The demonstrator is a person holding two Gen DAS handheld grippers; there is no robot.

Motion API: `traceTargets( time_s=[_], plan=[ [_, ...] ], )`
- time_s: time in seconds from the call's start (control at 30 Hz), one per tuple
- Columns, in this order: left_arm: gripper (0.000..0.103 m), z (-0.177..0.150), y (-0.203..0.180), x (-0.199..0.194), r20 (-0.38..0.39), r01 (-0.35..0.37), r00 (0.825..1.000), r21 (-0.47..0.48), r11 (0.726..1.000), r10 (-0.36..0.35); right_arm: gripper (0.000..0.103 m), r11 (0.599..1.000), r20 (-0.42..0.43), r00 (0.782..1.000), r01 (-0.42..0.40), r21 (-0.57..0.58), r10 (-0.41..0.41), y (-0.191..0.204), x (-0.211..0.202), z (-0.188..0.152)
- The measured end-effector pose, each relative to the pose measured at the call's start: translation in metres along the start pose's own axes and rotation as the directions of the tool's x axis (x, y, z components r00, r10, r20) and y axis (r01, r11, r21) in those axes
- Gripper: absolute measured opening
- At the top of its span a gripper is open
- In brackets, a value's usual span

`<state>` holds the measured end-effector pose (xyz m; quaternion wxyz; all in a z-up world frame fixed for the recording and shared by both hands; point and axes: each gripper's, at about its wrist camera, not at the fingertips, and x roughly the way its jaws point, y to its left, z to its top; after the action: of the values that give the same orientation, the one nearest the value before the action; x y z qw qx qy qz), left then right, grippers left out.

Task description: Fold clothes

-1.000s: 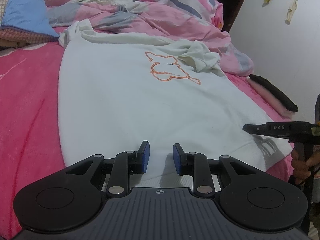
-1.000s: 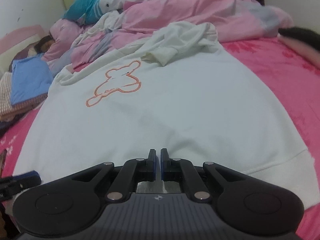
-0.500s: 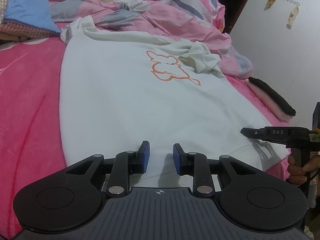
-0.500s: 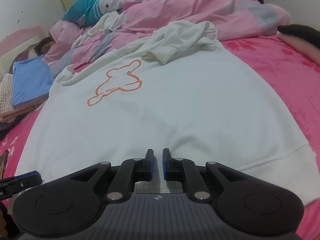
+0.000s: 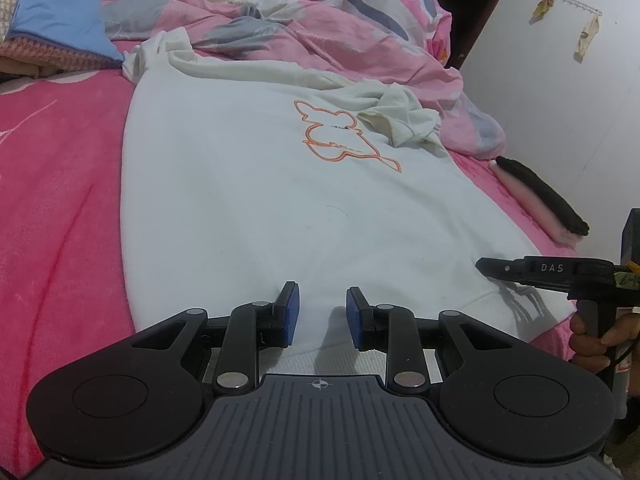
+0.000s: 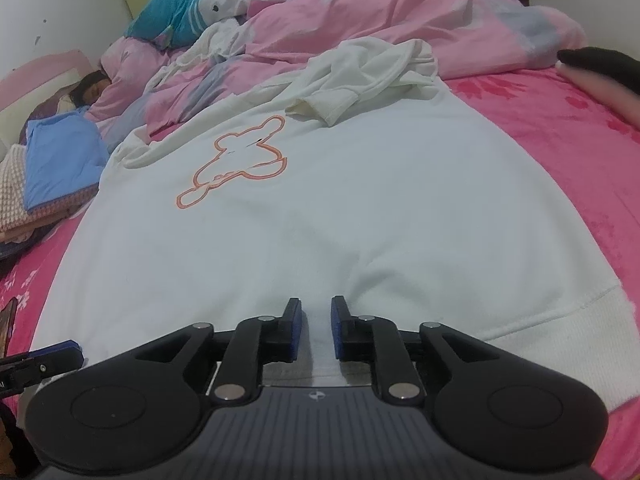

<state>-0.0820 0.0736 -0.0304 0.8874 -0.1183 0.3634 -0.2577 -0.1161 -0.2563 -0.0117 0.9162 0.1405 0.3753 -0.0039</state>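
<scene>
White long-sleeved sweatshirt with orange outline print (image 5: 280, 200): lay flat on pink bed sheet (image 5: 56, 208), one sleeve bunched near the print. Left tongs (image 5: 322, 312): blue pads parted above the ribbed hem, nothing between them. Right tongs (image 5: 486, 267): seen side-on at the hem's right corner, held by a hand (image 5: 592, 334). Crumpled pink patterned quilt (image 5: 340, 28) lay beyond.

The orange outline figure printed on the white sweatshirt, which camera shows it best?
The right wrist view: the orange outline figure lies whole and unobstructed on the white sweatshirt. In the left wrist view the figure appears smaller, and a bunched sleeve crowds its right edge.
</scene>
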Motion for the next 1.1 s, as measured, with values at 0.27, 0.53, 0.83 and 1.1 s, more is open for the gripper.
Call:
traceTargets(
  time_s=[0.27, 0.53, 0.83, 1.1],
  plan=[
    [0.027, 0.0, 0.001, -0.001, -0.001, 0.002, 1.0, -0.006, 1.0, -0.002, 0.029, 1.0, 0.006, 1.0, 0.007, -0.028, -0.007, 0.007, 0.001, -0.002],
    [0.027, 0.0, 0.001, -0.001, -0.001, 0.002, 1.0, -0.007, 1.0, -0.002, 0.029, 1.0, 0.013, 1.0, 0.01, -0.03, -0.009, 0.008, 0.001, -0.003],
    [0.027, 0.0, 0.001, -0.003, -0.001, 0.003, 1.0, -0.011, 1.0, -0.003, 0.029, 0.999, 0.01, 1.0, 0.022, -0.036, -0.022, 0.011, 0.0, -0.002],
    [0.027, 0.0, 0.001, -0.006, 0.002, -0.014, 1.0, -0.001, 1.0, 0.014, 0.025, 0.993, 0.13, 0.991, 0.0, -0.115, 0.016, 0.036, -0.014, 0.011]
  ],
)
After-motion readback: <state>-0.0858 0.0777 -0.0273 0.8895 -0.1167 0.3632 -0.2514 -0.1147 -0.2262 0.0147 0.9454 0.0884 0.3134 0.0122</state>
